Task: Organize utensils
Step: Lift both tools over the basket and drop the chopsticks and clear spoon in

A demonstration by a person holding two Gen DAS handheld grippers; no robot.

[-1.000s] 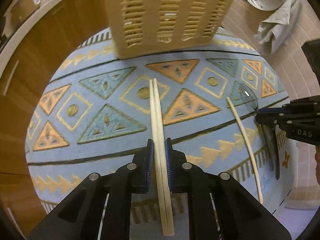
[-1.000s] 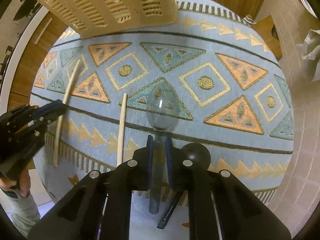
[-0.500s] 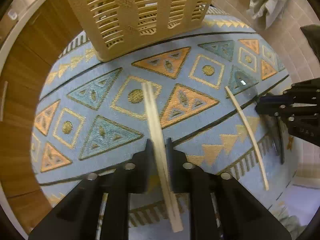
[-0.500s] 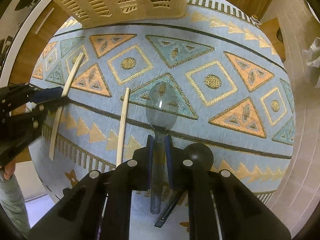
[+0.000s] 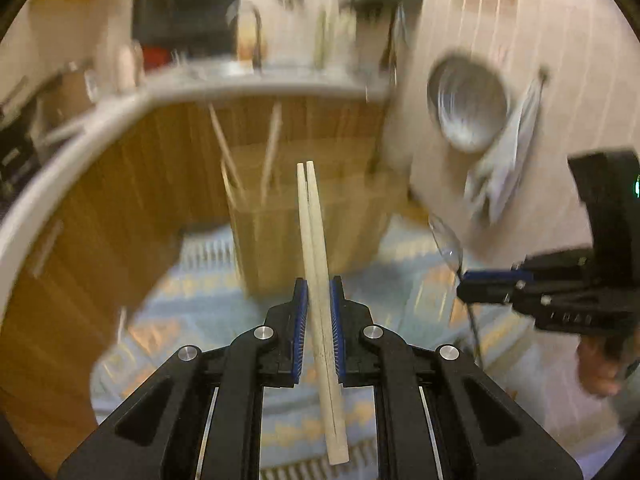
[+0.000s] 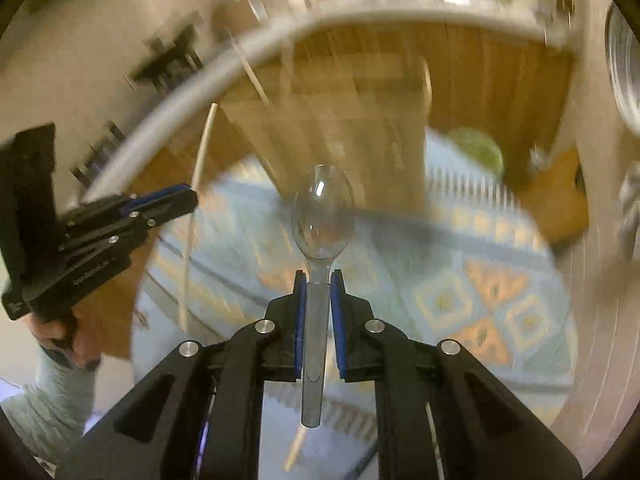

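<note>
The left gripper (image 5: 318, 300) was clamped on a pair of pale wooden chopsticks (image 5: 316, 264), and the right gripper (image 6: 318, 300) gripped the handle of a clear plastic spoon (image 6: 322, 216); both items were held in the air above the blue patterned mat (image 6: 460, 280). The step in hand appeared to be the carry toward the tan slatted plastic basket (image 5: 352, 220) standing beyond the grippers. The next move would call for aligning each utensil over the basket's open top before release. Motion blur obscured the basket's compartments and its contents.
</note>
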